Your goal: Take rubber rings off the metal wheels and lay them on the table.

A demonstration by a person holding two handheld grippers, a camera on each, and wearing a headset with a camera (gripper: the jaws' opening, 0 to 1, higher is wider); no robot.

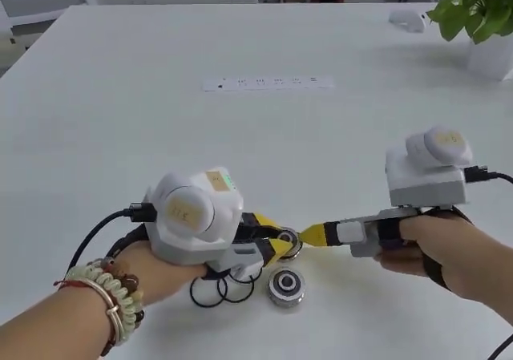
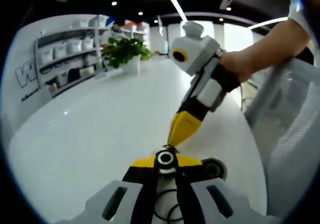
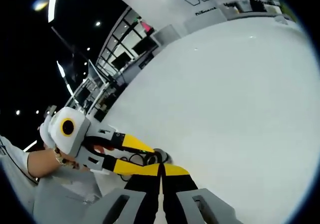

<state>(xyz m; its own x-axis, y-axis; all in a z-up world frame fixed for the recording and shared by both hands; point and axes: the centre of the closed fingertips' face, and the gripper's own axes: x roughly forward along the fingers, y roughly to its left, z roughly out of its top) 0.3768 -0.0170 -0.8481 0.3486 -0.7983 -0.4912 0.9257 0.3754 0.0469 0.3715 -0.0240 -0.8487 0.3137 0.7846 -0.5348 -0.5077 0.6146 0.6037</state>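
Note:
My left gripper (image 1: 278, 244) is shut on a small metal wheel (image 1: 289, 241), held just above the white table (image 1: 160, 119). In the left gripper view the wheel (image 2: 166, 158) sits between the yellow jaw tips. My right gripper (image 1: 309, 234) comes in from the right, shut, with its yellow tips against the wheel's rim. I cannot tell whether a ring is pinched there. A second wheel (image 1: 286, 286) lies on the table right below. Two or three black rubber rings (image 1: 222, 289) lie loose beside my left hand. In the right gripper view the shut jaws (image 3: 161, 170) meet the wheel (image 3: 160, 157).
A white power strip (image 1: 268, 82) lies across the middle of the table. A potted plant (image 1: 473, 7) and a small white object (image 1: 409, 19) stand at the far right corner. A person's sleeve and chair back (image 2: 285, 134) are to the right in the left gripper view.

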